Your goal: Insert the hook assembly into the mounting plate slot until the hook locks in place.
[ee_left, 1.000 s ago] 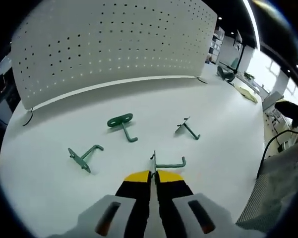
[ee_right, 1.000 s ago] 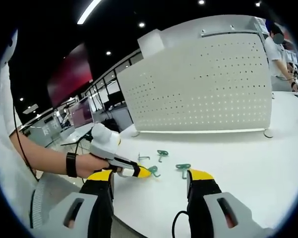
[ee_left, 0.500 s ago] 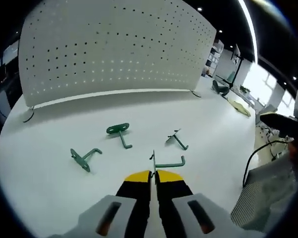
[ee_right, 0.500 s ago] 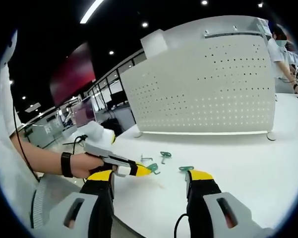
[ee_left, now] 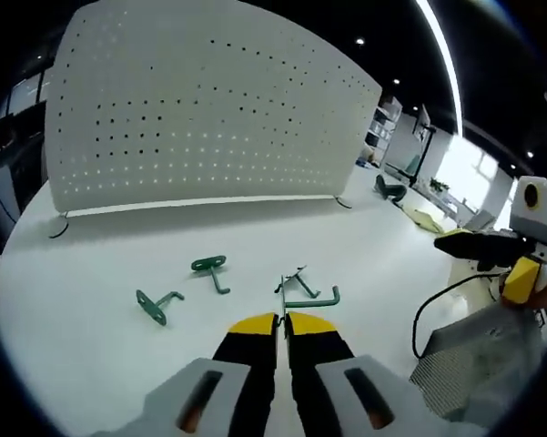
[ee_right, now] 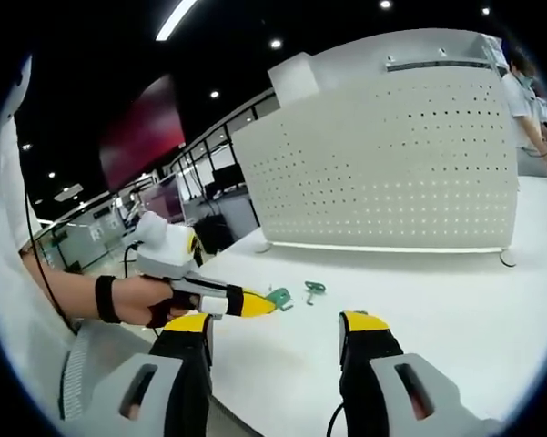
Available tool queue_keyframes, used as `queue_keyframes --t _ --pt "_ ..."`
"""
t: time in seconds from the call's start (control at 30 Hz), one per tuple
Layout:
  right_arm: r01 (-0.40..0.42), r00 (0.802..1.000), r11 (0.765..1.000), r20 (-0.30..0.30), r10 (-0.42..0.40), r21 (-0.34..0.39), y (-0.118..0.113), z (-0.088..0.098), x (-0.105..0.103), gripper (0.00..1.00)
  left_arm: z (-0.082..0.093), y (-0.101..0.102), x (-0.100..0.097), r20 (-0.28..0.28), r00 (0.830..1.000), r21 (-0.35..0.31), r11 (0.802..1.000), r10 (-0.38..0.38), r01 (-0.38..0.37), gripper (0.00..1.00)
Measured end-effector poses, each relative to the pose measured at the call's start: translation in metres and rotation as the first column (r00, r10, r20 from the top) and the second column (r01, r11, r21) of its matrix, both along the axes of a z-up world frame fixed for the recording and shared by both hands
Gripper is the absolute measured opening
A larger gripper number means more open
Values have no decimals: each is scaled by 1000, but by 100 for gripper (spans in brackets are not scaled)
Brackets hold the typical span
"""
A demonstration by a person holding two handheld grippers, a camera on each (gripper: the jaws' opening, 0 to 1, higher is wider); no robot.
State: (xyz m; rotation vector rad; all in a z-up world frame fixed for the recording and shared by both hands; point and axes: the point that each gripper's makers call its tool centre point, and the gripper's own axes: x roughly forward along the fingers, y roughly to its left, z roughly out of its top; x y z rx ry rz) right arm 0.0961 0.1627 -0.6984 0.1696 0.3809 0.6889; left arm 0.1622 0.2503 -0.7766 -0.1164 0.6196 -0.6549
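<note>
On white table (ee_left: 91, 364): three green hooks; fourth hook (ee_left: 308, 299) clamped in left gripper (ee_left: 281, 323); right gripper (ee_right: 275, 320) fingers apart.

The left gripper view is taken from low above the white surface (ee_left: 91, 364), looking forward along the closed yellow-tipped jaws of the left hand-held gripper (ee_left: 280, 320) toward the white perforated upright panel (ee_left: 200, 109), which is faced almost squarely from near. The right gripper view is taken from farther back and to one side of that panel (ee_right: 391, 164), along the spread jaws of the right hand-held gripper (ee_right: 278, 320), so the panel is seen obliquely. The panel, the surface (ee_right: 437, 300) before it and the small green metal hooks (ee_left: 210, 266) (ee_right: 314, 289) lying there are shared by both views. The left hand-held gripper (ee_right: 271, 299) is seen from the side in the right gripper view.
</note>
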Motion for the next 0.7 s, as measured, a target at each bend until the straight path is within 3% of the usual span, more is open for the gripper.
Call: queue_keyframes --t 0.37,0.7 --pt "-14 1000 1000 5 14 25 9 4 1 52 30 -10 -12 70 997 -72 997 -20 25 4" --pt "-18 1000 998 11 18 58 17 10 2 46 42 -24 -30 103 992 -116 990 -66 78 4"
